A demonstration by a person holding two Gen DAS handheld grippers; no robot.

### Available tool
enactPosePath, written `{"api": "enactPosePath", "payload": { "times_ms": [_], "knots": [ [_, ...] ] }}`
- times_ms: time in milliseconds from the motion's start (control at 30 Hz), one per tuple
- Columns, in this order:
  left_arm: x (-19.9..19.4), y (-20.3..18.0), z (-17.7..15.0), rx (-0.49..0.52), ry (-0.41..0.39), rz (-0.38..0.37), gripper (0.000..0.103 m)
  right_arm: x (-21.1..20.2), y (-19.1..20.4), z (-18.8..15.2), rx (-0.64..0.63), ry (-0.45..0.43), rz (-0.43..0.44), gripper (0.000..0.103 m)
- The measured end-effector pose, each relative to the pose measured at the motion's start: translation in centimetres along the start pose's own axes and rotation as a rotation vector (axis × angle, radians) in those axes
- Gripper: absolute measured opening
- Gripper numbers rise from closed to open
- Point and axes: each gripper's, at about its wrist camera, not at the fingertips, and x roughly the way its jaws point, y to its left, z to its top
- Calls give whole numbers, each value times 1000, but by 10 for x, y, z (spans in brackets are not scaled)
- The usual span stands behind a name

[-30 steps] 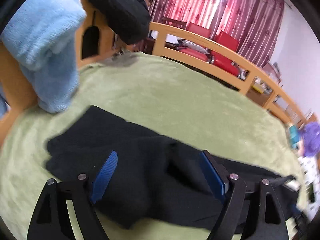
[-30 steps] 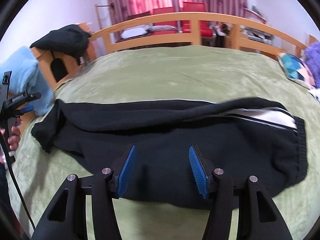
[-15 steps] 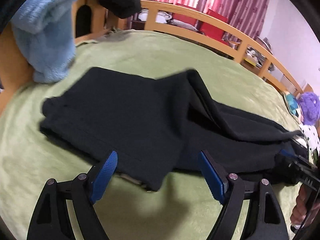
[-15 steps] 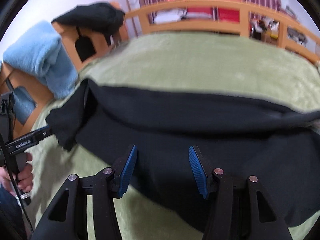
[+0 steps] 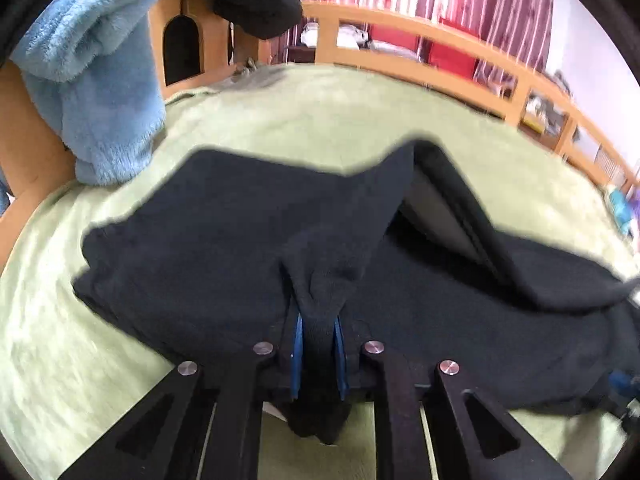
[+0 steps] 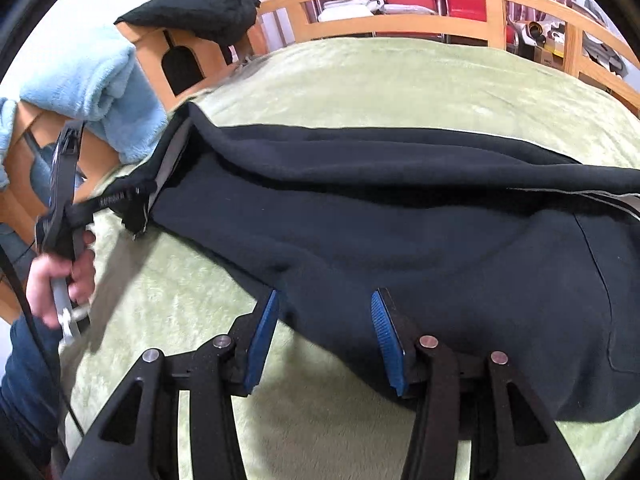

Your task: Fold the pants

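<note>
Clamping my left gripper (image 5: 318, 344) on black pants (image 5: 224, 248) spread on green bedspread (image 5: 360, 120); only the right view shows my right gripper (image 6: 324, 320) closing, pads astride fabric.

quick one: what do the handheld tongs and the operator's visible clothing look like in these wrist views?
Both tongs, left and right, are black, with triangular cut-outs in the arms, silver round pivot screws and ribbed blue pads. Seen from the right wrist view, the left unit carries small white lettering, and a black cable trails below it. The person wears dark blue trousers.
</note>
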Motion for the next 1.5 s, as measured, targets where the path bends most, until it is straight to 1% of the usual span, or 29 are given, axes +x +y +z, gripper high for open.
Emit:
{"api": "enactPosePath", "payload": {
  "times_ms": [67, 133, 200, 233, 300, 367, 467, 500, 567, 600, 633, 667, 700, 733, 800, 867, 1000, 1067, 1100, 1167, 1233, 1267, 1300, 1367, 1433, 1500],
  "knots": [
    [-13, 13, 27, -8, -53, 42, 13, -8, 0, -2, 15, -17, 17, 48],
    [-25, 24, 54, -28, -95, 57, 13, -12, 0, -5, 22, -30, 21, 48],
    [-26, 28, 74, -15, -110, 115, 11, -15, -1, -7, 21, -38, 26, 48],
    [-24, 31, 86, 3, -137, 164, 10, -17, -1, -8, 17, -42, 28, 48],
    [-10, 33, 102, 26, -137, 166, 10, -18, -1, -9, 13, -52, 22, 48],
    [12, 34, 114, 32, -119, 181, 10, -18, -3, -8, 18, -58, 23, 48],
    [46, 31, 127, 74, -90, 194, 10, -20, -6, -7, 22, -67, 5, 48],
    [54, 29, 131, 88, -86, 204, 13, -22, -7, -6, 26, -68, -2, 48],
    [76, 27, 136, 135, -40, 251, 23, -28, -9, -4, 26, -77, -6, 48],
    [83, 28, 138, 149, -23, 282, 35, -32, -9, -4, 26, -84, -8, 48],
    [84, 29, 137, 156, -26, 314, 48, -36, -10, -3, 25, -94, -6, 48],
    [81, 29, 137, 164, -39, 333, 54, -39, -10, -2, 22, -102, -3, 48],
    [74, 29, 135, 174, -68, 339, 65, -42, -10, -2, 21, -111, 0, 48],
    [66, 29, 134, 177, -90, 341, 78, -45, -10, -1, 21, -119, 0, 48],
    [48, 33, 128, 160, -123, 349, 87, -46, -10, 1, 24, -125, 3, 48],
    [33, 37, 124, 151, -113, 333, 87, -46, -9, 2, 23, -129, 4, 48],
    [10, 44, 118, 150, -103, 329, 89, -48, -6, -2, 32, -128, 2, 48],
    [1, 50, 122, 126, -73, 271, 89, -48, -5, -4, 36, -116, 3, 48],
    [-3, 52, 124, 124, -62, 254, 91, -48, -4, -4, 32, -114, -7, 48],
    [-13, 53, 129, 122, -80, 282, 91, -49, -4, -5, 27, -110, -28, 48],
    [-24, 51, 132, 149, -120, 349, 91, -50, -4, -6, 30, -108, -35, 48],
    [-34, 50, 132, 152, -150, 370, 91, -51, -3, -7, 29, -109, -46, 48],
    [-40, 49, 133, 152, -167, 364, 91, -51, -3, -8, 27, -109, -51, 48],
    [-46, 48, 130, 157, -160, 345, 91, -51, -3, -10, 26, -110, -60, 48],
    [-47, 46, 122, 164, -156, 348, 91, -50, -3, -11, 30, -114, -66, 48],
    [-40, 45, 110, 163, -135, 321, 91, -48, -3, -12, 29, -121, -72, 48]
  ]
}}
